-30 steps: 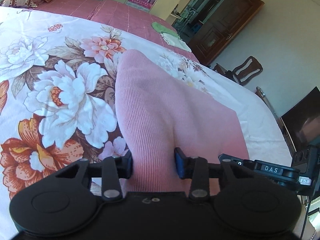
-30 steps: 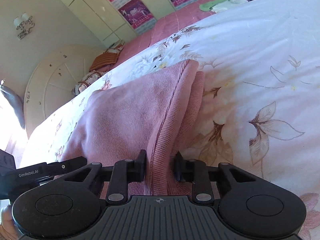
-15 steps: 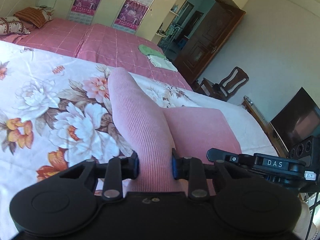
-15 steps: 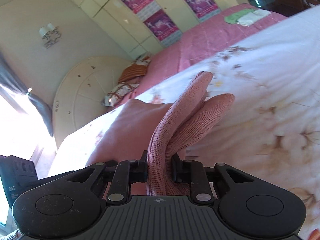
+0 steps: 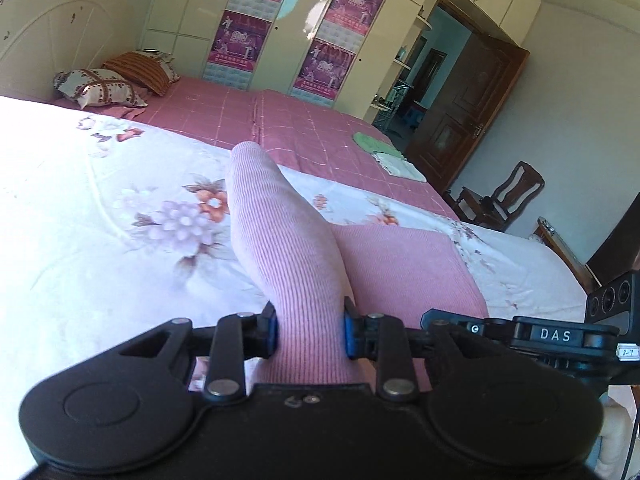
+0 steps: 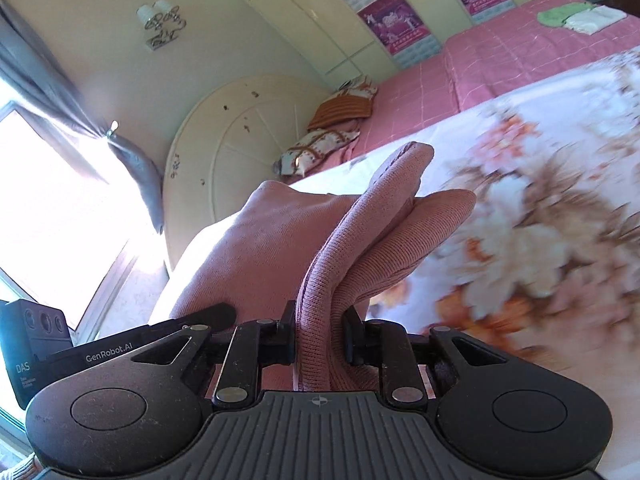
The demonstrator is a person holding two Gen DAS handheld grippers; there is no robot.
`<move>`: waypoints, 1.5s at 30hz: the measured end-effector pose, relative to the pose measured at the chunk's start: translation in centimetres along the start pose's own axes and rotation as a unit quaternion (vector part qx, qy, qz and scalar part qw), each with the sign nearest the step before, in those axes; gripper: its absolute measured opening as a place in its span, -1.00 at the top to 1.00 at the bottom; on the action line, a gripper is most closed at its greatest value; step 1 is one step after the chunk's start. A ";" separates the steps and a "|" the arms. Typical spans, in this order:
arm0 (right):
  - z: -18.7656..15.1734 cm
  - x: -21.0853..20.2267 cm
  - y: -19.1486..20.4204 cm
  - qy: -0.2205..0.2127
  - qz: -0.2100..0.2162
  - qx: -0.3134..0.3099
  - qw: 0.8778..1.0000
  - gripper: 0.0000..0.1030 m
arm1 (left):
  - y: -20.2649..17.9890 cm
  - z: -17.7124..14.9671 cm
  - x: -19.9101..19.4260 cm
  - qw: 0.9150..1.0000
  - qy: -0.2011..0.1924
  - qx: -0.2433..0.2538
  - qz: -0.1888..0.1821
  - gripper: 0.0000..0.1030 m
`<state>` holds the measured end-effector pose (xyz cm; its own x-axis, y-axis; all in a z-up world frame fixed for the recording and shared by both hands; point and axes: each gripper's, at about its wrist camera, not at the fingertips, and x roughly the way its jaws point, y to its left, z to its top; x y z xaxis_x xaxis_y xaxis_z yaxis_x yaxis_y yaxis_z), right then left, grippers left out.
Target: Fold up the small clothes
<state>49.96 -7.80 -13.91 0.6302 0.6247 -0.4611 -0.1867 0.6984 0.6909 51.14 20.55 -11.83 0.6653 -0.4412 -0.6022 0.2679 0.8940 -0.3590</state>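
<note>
Holding the pink ribbed knit garment (image 5: 296, 248) in both tools, I judge the fold as under way but unfinished: one edge is raised off the floral bedspread (image 5: 100, 216), while the rest lies flat toward 2 o'clock in the left view. The lifted edge is not yet laid down or smoothed. My left gripper (image 5: 308, 330) has its blue-padded tongs clamped on a bunched ridge of the knit, pointing toward 12 o'clock along the bed. My right gripper (image 6: 320, 334) is pinched on a doubled hem edge (image 6: 320, 280), tilted, fabric rising toward 1 o'clock. Folded green and white cloths (image 5: 384, 154) sit well apart on the pink quilt (image 5: 248, 116).
</note>
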 end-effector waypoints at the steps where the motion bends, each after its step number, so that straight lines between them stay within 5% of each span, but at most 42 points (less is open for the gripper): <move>1: -0.3 1.1 0.7 0.000 -0.002 -0.007 1.000 0.59 | 1.4 -0.1 -0.2 1.000 -0.001 -0.004 0.002 0.47; 9: -2.4 7.9 0.7 0.009 -0.061 -0.002 0.998 0.59 | 9.0 -2.3 1.3 0.998 0.023 -0.018 0.050 0.35; 12: -2.8 8.0 -1.2 0.018 -0.078 0.030 0.996 0.59 | 10.0 -3.5 1.7 0.997 0.015 -0.020 0.071 -0.06; 14: -3.0 8.1 -0.7 0.020 -0.109 0.000 0.994 0.58 | 9.7 -3.5 1.6 0.995 0.009 -0.013 0.103 -0.61; 21: -2.2 6.9 0.6 -0.014 -0.158 -0.022 0.987 0.39 | 10.1 -3.4 -2.2 0.993 -0.009 -0.023 0.117 -0.57; 25: -2.8 3.4 3.7 -0.025 -0.122 -0.063 0.990 0.39 | 8.7 -4.2 -4.9 0.995 -0.016 0.003 0.095 -0.55; 31: -7.0 2.6 7.4 0.028 -0.092 -0.109 0.989 0.39 | 5.6 -6.1 -4.4 0.997 0.006 0.031 0.064 -0.54; 37: -10.5 3.6 4.4 0.062 -0.177 -0.122 0.975 0.40 | 4.6 -8.1 -1.8 0.991 0.037 0.064 0.108 -0.54; 40: -10.7 3.3 2.3 0.045 -0.179 -0.076 0.980 0.92 | 4.4 -8.2 -1.8 0.990 0.037 0.070 0.116 -0.57; 45: -10.2 2.7 3.3 0.057 -0.181 -0.080 0.979 0.91 | 4.3 -7.7 -2.0 0.990 0.046 0.066 0.119 -0.65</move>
<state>43.37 -0.23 -18.62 0.5908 0.3550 -0.7246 -0.0882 0.9211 0.3793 45.56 24.72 -17.70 0.6563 -0.2161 -0.7229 0.2037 0.9733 -0.1060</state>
